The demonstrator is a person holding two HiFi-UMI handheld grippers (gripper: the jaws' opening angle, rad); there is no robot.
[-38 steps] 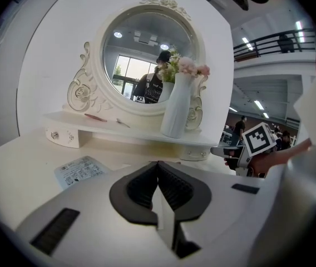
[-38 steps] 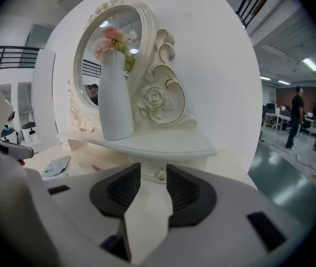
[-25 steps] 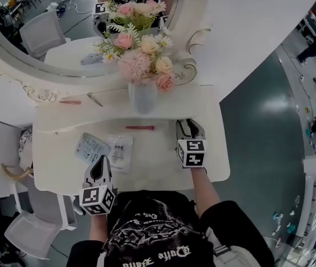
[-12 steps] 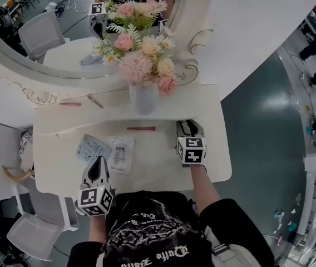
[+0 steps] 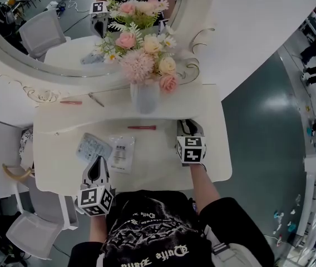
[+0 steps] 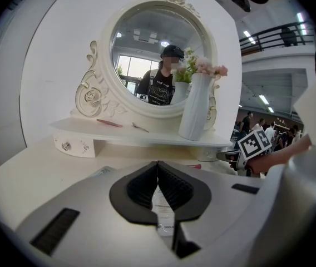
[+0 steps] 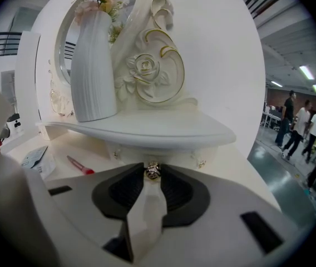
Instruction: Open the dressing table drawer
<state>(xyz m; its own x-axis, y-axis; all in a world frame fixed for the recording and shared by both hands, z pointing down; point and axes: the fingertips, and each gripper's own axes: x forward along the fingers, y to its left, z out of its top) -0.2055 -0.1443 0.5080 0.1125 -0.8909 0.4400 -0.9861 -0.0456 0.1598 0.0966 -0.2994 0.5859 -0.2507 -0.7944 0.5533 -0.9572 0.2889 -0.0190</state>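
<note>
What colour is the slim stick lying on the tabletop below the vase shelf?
Pinkish red; the slim stick shows best in the head view.

- White vase (image 5: 144,96) of pink and cream flowers (image 5: 144,54): upright, ahead and left of the fingers of the right gripper (image 5: 188,124).
- Red stick (image 5: 142,127): lies flat, near those fingers, to their left.
- Grey-blue packet (image 5: 93,147): just ahead of the fingers of the left gripper (image 5: 97,161).
- White packet (image 5: 122,152): just beside it, to the right of the left fingers.
- Pink stick (image 5: 70,102) and thin metal tool (image 5: 95,99): well ahead of the left fingers.
</note>
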